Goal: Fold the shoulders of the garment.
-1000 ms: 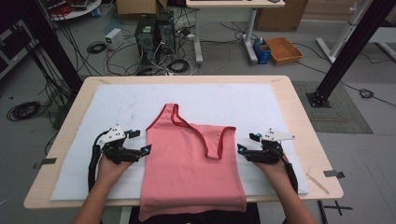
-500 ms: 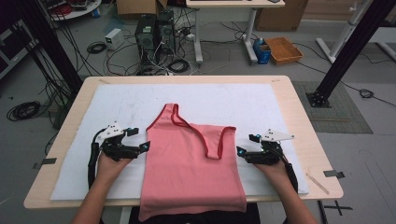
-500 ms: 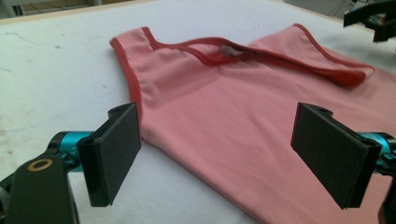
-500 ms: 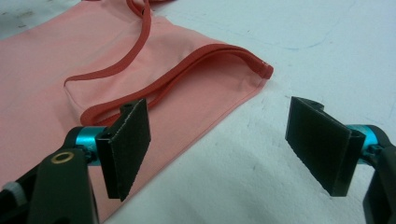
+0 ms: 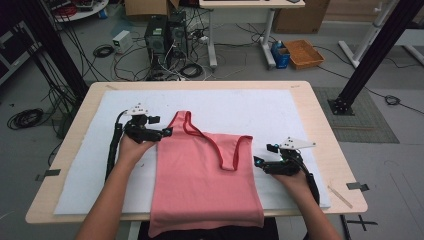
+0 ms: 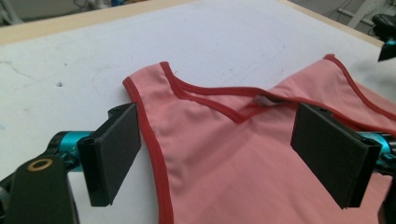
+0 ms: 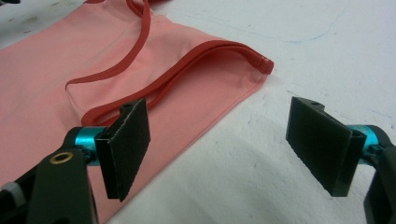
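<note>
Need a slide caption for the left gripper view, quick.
Open left gripper straddling the red-trimmed edge of a pink sleeveless fabric top on a white padded mat.

The left gripper (image 6: pixel 217 154) rises from the bottom of the frame with its two black rectangular jaws standing wide apart, one at lower left, the other at right. Between them lies a pink sleeveless fabric top with dark red trim (image 6: pixel 243 158), flat on a white padded mat (image 6: pixel 210 42). The left jaw sits over the mat just beside the top's red-trimmed edge; the right jaw stands over the pink cloth. A light wooden table edge (image 6: pixel 93 16) runs along the upper left of the frame. Nothing is pinched.
</note>
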